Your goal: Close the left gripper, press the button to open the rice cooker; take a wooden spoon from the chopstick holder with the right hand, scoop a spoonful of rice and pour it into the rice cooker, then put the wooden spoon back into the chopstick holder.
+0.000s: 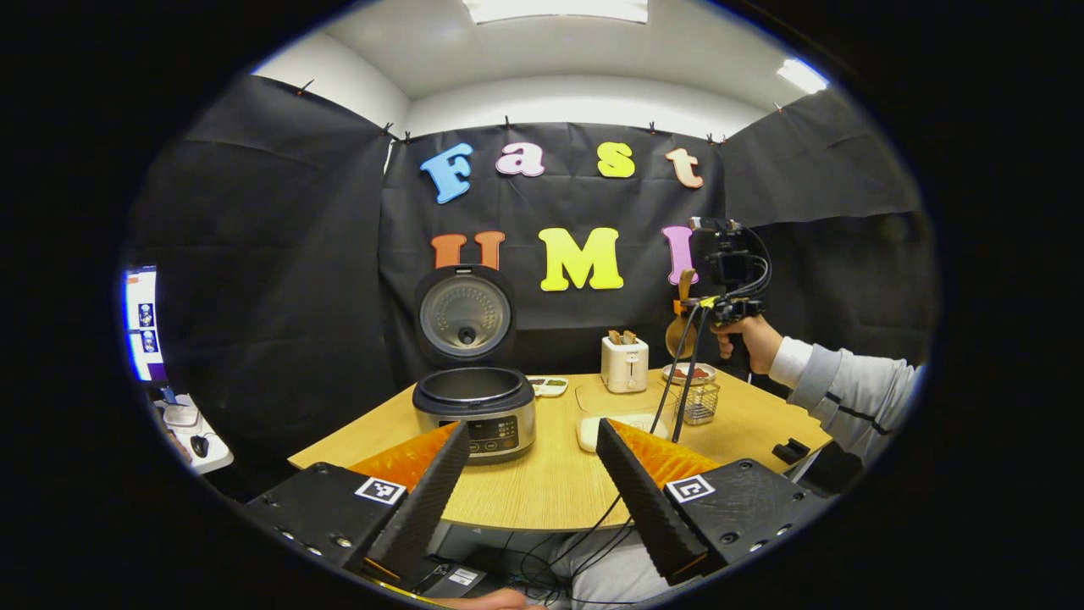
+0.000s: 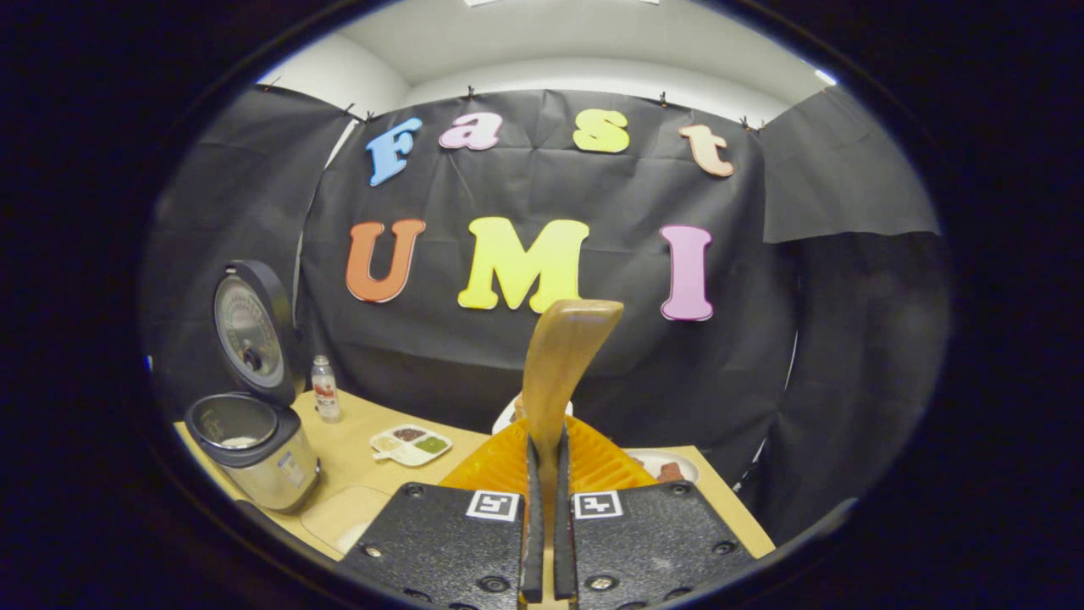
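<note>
The rice cooker (image 1: 474, 411) stands on the table with its lid (image 1: 464, 315) raised and its pot showing. My left gripper (image 1: 533, 496) hovers open over the near table edge, facing the cooker, nothing between its fingers. In the left gripper view, a hand holds my right gripper (image 1: 690, 305) up at the right, above the wire chopstick holder (image 1: 701, 402). It is shut on the wooden spoon (image 1: 681, 335). In the right gripper view, my right gripper (image 2: 546, 517) pinches the wooden spoon (image 2: 563, 364) by its shaft. The rice cooker (image 2: 254, 449) lies far to the left.
A white toaster (image 1: 624, 363) stands behind a pale tray (image 1: 618, 398), with a white bowl (image 1: 593, 432) nearer me. A sectioned dish (image 1: 549, 385) and a plate (image 1: 688, 373) lie at the back. A small bottle (image 2: 324, 388) stands beside the cooker. Cables hang from the right gripper.
</note>
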Tool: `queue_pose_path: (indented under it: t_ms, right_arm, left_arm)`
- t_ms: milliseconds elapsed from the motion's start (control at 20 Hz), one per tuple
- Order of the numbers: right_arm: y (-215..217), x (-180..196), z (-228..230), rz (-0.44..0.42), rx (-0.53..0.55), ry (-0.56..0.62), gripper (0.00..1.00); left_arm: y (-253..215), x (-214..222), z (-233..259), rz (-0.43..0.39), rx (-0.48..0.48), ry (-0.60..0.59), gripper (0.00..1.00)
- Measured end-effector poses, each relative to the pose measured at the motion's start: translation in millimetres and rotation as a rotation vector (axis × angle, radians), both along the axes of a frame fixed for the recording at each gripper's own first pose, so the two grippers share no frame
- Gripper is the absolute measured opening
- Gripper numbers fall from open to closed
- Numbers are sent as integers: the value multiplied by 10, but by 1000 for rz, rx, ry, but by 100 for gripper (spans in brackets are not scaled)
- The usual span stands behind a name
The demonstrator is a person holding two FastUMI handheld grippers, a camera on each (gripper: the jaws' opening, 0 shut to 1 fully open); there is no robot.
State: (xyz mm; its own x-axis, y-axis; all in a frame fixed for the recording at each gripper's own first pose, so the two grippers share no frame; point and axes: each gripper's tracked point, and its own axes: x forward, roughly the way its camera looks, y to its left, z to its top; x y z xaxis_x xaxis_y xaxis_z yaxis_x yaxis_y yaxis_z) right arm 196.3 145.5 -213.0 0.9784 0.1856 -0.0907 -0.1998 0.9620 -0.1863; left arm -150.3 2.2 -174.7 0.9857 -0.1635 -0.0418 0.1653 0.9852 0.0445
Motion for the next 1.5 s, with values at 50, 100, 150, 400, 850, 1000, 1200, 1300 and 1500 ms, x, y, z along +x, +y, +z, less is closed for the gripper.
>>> queue_pose_path:
  t_ms: [50,100,150,400,850,1000,1200,1300,1500]
  right_arm:
    - [-74,8,-67,-5,-11,3,10]
    - [-146,19,-120,-13,-18,5,10]
    - [-212,21,-180,-19,-18,8,10]
    - [-443,38,-428,-17,-17,28,12]
    - [-598,90,-840,14,63,142,14]
    - [-815,83,-609,-42,28,69,45]
    - [-903,-123,-248,-82,51,-10,89]
    - [-917,-216,-154,-108,37,-15,90]
    - [-937,-465,-9,-147,19,11,90]
  left_arm:
    - [-2,18,20,4,-11,-6,95]
    - [-27,41,16,0,-15,-9,95]
    - [-51,63,24,-7,-4,-17,96]
    - [18,380,94,49,6,-65,96]
    - [-143,1055,299,44,-23,-32,95]
    - [-49,1355,403,64,-52,-23,95]
    - [3,1719,432,72,-75,10,96]
    - [-28,1851,451,58,-90,26,97]
    - [8,2071,588,63,-55,6,94]
